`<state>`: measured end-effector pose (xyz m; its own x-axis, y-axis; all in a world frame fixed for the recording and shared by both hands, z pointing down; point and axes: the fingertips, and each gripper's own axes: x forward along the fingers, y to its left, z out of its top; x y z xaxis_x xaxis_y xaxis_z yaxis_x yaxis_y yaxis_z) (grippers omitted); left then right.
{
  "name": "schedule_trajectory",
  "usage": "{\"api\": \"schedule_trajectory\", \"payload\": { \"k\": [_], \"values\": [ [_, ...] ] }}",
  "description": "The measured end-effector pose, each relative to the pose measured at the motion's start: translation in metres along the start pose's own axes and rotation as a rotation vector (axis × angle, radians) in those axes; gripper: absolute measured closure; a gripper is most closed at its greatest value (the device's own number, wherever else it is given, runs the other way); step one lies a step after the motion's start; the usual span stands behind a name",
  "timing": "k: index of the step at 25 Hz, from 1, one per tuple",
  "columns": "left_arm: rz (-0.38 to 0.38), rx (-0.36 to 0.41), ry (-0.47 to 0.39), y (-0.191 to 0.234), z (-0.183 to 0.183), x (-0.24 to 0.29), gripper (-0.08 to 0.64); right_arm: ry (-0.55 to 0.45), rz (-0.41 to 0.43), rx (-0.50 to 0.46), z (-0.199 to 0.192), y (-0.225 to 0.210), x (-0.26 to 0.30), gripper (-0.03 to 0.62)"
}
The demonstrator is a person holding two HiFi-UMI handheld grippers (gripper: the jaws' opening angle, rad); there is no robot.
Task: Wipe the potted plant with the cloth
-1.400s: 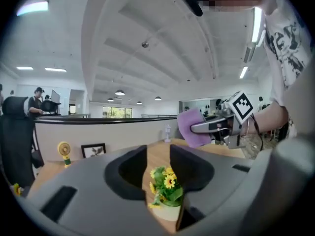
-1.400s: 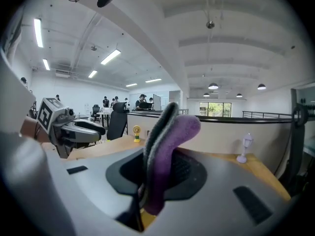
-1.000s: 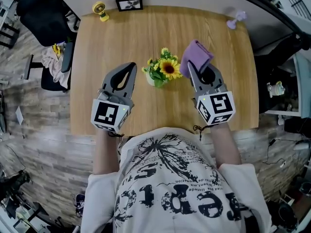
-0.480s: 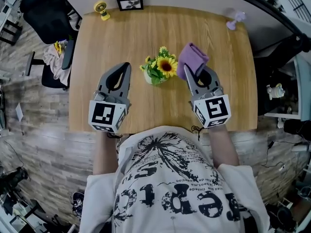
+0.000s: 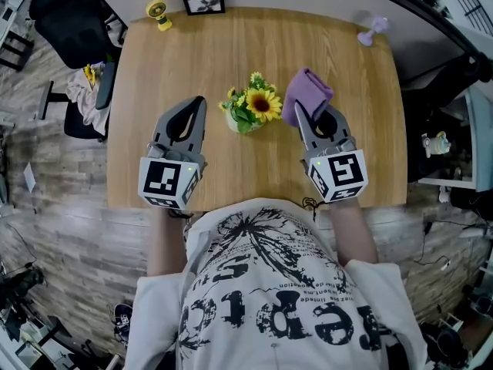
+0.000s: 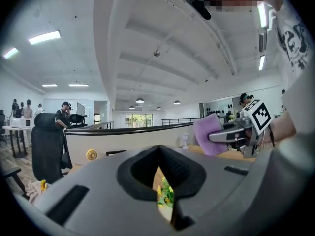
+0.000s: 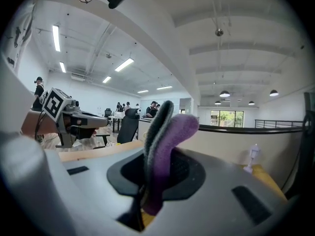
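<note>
- The left gripper (image 5: 198,103), a grey moulded-plastic tool with a black-and-white marker cube at its near end, is held low over the table. It points away from the person and is almost level. Its jaws are pressed together with nothing between them.
- The right gripper (image 5: 300,111), of the same build, is held in the same way on the right and is angled slightly leftward. Its jaws are clamped on the soft, folded purple cloth (image 5: 307,91), whose fuzzy rounded fold sticks out beyond the tips.
- Both bare forearms are stretched forward from short white sleeves.
- The small potted plant (image 5: 250,108), a yellow sunflower with smaller blooms and green leaves in a pale pot, stands upright on the light, grained wooden table (image 5: 192,52). It is between the two grippers.
- The cloth is just beside the flower's right side, but whether they touch cannot be told.
</note>
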<state>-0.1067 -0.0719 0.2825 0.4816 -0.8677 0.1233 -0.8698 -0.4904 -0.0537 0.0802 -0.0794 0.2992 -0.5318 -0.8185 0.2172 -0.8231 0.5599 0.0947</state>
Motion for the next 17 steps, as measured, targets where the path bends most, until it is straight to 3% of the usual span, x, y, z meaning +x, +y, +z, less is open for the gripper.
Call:
{"api": "schedule_trajectory", "payload": {
  "k": [8,13,17],
  "values": [
    [0.011,-0.007,0.014,0.005,-0.001,0.001,0.555,0.005,-0.054,0.000,0.000,-0.016,0.003,0.534],
    [-0.008,0.040,0.042,0.003,-0.009,0.006,0.555,-0.010,-0.054,-0.011,0.003,-0.016,0.005,0.534],
    [-0.006,0.005,0.038,0.007,-0.011,0.008,0.555,-0.013,-0.048,-0.036,0.005,-0.014,0.008,0.532]
  ]
}}
